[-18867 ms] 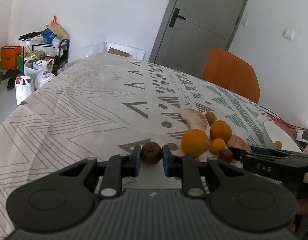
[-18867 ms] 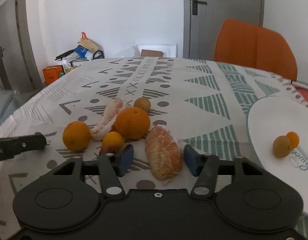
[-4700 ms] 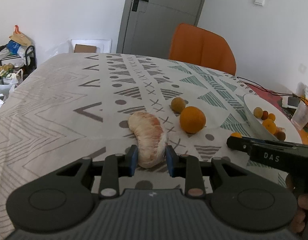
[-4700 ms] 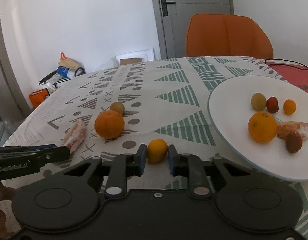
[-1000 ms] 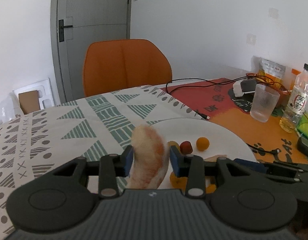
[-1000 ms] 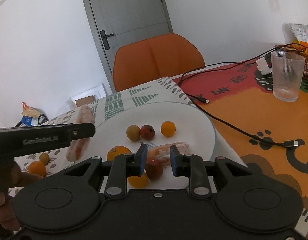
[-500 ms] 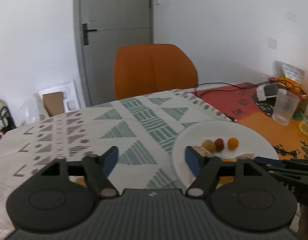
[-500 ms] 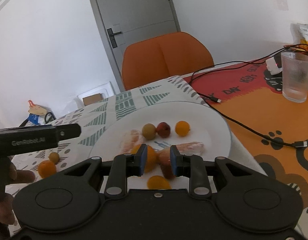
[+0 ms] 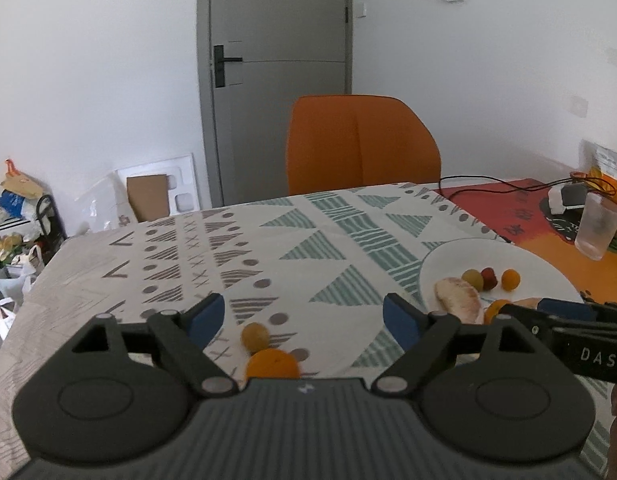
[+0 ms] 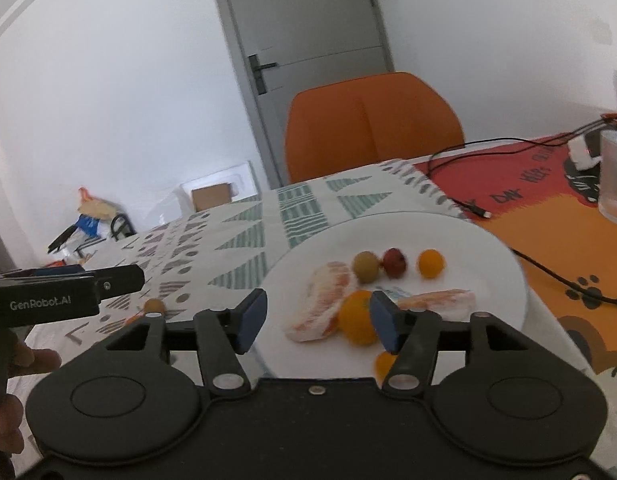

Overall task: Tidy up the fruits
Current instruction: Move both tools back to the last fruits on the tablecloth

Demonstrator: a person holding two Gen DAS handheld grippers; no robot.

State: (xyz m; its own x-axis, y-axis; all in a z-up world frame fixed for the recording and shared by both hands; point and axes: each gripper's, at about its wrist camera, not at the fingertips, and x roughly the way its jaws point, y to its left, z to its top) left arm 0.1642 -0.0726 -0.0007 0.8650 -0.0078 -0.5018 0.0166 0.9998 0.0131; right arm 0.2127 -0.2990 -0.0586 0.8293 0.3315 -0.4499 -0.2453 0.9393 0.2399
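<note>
Pomelo segment (image 10: 322,306) on plate (image 10: 488,256) — long axis door-ward

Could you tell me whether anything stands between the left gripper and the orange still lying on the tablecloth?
Nothing visible does. The left gripper, its jaws opening and empty, hangs over the tablecloth with the orange just below. The small yellowish fruit lies right behind the orange, close enough to get bumped.
</note>
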